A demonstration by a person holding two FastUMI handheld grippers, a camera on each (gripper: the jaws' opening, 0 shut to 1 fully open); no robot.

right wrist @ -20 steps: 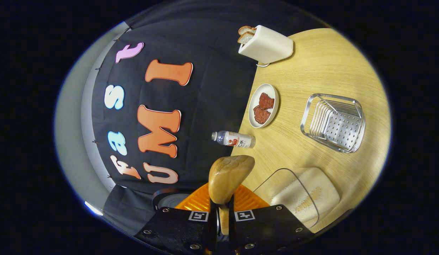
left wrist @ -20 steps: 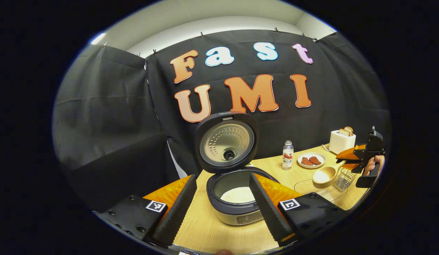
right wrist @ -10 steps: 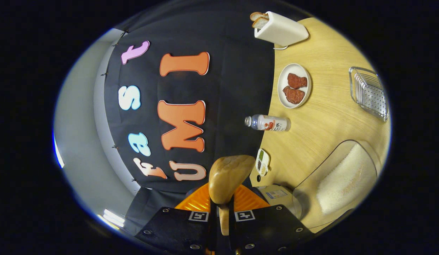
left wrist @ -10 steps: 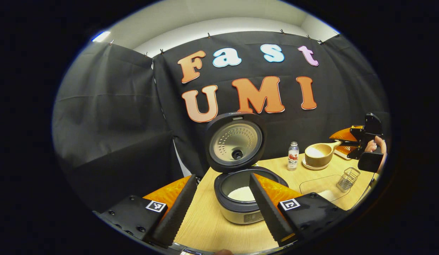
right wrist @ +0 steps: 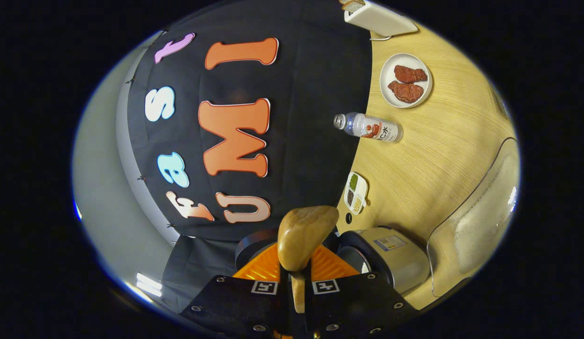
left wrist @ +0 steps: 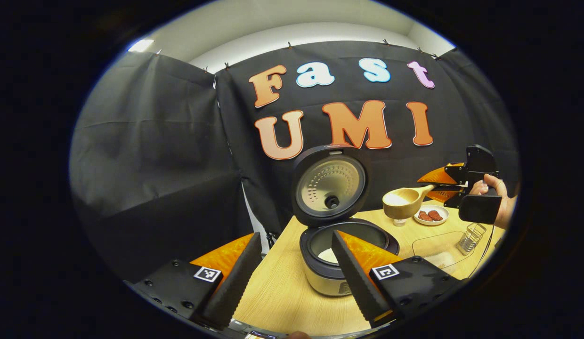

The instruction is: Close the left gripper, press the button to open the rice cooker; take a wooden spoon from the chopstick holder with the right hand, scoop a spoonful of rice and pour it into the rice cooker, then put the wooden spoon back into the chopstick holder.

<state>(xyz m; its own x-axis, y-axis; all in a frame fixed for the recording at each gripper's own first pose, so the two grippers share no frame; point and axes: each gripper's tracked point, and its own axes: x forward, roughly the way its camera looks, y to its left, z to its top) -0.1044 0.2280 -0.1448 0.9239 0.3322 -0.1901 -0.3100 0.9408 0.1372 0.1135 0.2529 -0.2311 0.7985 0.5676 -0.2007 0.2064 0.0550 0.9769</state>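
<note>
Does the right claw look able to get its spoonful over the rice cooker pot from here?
Probably yes. The lid stands open, the pot is uncovered, and the wooden spoon held by the right claw hangs beside it with nothing between. The left claw sits nearer the camera, apart.

A staged kitchen booth: black cloth wall [left wrist: 155, 155] behind a wooden table [left wrist: 282, 301] with rice cooker [left wrist: 339, 263] and toaster [right wrist: 379, 19].

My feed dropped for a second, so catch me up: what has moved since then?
The right tongs carried the wooden spoon, loaded with rice, from above the chopstick holder toward the rice cooker, not yet over it. The grip on the handle, the open lid and the open left tongs are unchanged.
</note>
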